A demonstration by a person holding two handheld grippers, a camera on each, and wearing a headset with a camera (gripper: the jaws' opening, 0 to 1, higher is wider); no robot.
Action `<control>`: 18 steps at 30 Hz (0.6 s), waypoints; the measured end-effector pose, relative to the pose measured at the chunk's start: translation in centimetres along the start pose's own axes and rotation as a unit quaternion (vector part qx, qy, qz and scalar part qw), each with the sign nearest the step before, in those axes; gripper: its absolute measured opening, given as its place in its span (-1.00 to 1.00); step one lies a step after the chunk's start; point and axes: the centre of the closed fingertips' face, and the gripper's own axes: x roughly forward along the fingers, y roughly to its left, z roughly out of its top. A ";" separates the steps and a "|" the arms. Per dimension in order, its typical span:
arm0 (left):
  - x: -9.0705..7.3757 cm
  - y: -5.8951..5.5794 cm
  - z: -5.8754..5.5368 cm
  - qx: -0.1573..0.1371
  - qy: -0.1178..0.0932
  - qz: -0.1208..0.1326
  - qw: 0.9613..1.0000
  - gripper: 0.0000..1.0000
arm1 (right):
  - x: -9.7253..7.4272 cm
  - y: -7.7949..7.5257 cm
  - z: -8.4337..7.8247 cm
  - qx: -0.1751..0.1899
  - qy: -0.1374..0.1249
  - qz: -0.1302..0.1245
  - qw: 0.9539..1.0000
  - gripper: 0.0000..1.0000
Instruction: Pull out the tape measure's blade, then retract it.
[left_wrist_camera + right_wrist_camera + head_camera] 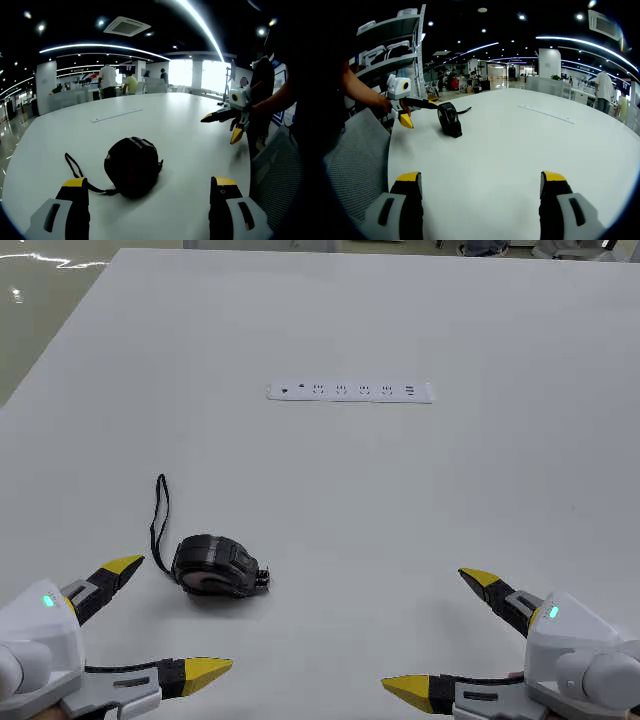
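The tape measure (213, 564) lies on the white table (470, 480), just ahead of the left gripper (175, 615) and a little toward its inner side, not touching it. This gripper's jaws are spread wide and they hold nothing. The right gripper (432, 630) is also spread wide and empty, and the case lies well apart from it, off to its left. So the left one is clearly the nearer.

The long axis of the case runs about crosswise to the left gripper. The small blade hook (262, 578) points toward the side of the right gripper. The black wrist strap (159, 512) goes from the other end, away from both grippers.

I judge that the left gripper can close on the case and the right one take the hook.

Far ahead of both lies a white power strip (350, 391).
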 end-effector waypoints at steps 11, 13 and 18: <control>0.0 0.0 0.1 0.001 0.000 0.000 1.000 0.96 | 0.0 0.0 0.0 0.000 0.001 0.001 1.000 1.00; -0.1 0.0 0.1 0.005 0.001 -0.002 1.000 0.96 | 0.0 0.1 0.1 -0.001 0.001 0.003 1.000 1.00; -0.1 0.0 0.1 0.006 0.002 -0.003 1.000 0.95 | 0.0 0.2 0.1 -0.003 0.002 0.006 1.000 1.00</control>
